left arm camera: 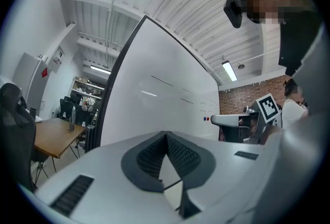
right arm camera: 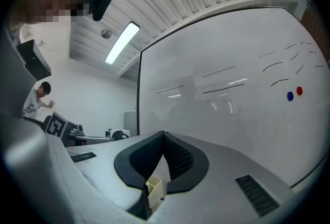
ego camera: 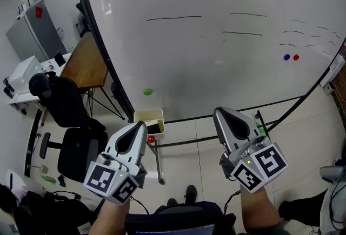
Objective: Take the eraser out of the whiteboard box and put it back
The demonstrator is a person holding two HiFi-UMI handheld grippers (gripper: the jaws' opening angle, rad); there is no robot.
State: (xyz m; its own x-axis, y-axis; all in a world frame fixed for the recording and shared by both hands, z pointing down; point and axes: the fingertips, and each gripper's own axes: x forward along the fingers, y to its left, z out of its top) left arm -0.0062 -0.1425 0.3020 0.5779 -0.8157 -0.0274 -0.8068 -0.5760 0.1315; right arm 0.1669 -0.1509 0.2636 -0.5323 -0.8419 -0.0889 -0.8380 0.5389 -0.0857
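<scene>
A cream whiteboard box [ego camera: 148,118] hangs at the lower left edge of the big whiteboard [ego camera: 216,50]. Something dark, probably the eraser [ego camera: 153,126], lies inside it. My left gripper [ego camera: 142,126] is held level just below and left of the box, apart from it. Its pads meet at the tip, with nothing between them [left arm camera: 166,136]. My right gripper [ego camera: 217,113] is to the right, near the board's bottom rail, and is shut and empty [right arm camera: 164,135]. Each gripper shows in the other's view: the right gripper [left arm camera: 233,120] and the left gripper [right arm camera: 93,139].
Thin marker lines, a green magnet [ego camera: 147,92] and a blue and a red magnet [ego camera: 291,57] are on the board. A black office chair [ego camera: 75,147] and a wooden table [ego camera: 86,61] stand to the left. The board's stand legs [ego camera: 158,161] run across the tiled floor.
</scene>
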